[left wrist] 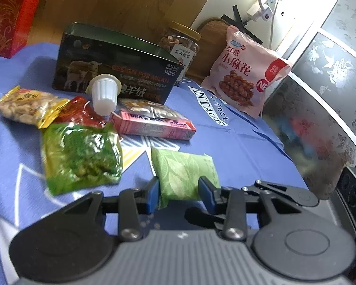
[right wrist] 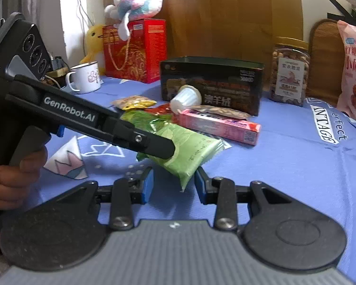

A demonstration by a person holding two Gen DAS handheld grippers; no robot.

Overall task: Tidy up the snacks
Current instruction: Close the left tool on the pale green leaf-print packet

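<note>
While the left gripper (left wrist: pixel 179 191) straddles the pale green packet (left wrist: pixel 185 173) on the blue cloth (left wrist: pixel 249 147), pads not visibly pressing, the step is the pickup; closing fully appears necessary next. The right gripper (right wrist: pixel 173 185) hangs open, empty. Legible: "DESIGN FOR MILAN" on the dark box (left wrist: pixel 116 71); "GenRobot.AI" on the tool.

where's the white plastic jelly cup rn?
The white plastic jelly cup lies tipped on the snack pile, against the dark open box, above the pink carton; centre in the right wrist view.
</note>
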